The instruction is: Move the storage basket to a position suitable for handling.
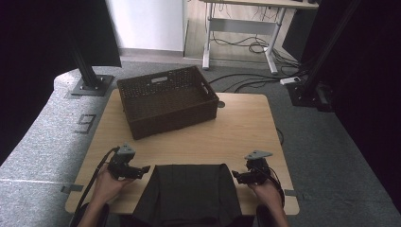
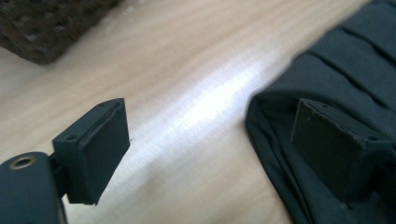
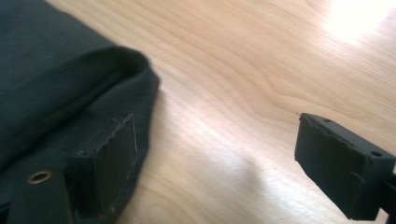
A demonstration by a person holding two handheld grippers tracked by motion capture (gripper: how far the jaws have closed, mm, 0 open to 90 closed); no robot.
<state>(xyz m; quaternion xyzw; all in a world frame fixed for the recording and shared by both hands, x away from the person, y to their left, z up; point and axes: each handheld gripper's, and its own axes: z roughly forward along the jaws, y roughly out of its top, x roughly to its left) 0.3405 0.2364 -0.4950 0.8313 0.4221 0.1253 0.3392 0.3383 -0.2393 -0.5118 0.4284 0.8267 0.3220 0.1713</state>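
A dark folded garment (image 1: 189, 191) lies at the near edge of the wooden table (image 1: 236, 132) and hangs over it. My left gripper (image 1: 144, 169) stands open at the cloth's far left corner; in its own view one pad is over the dark cloth (image 2: 336, 70) and the other over bare wood, gripper (image 2: 210, 149). My right gripper (image 1: 235, 176) stands open at the far right corner; in its own view the left pad sits over the cloth (image 3: 51, 79), gripper (image 3: 224, 158). Nothing is clamped between either pair of jaws.
A dark brown wicker basket (image 1: 168, 99) with cut-out handles stands at the table's far left; its corner (image 2: 42, 28) also appears close by. Black frame posts on base plates (image 1: 92, 82) flank the table. Cables and a desk leg (image 1: 246, 45) lie beyond.
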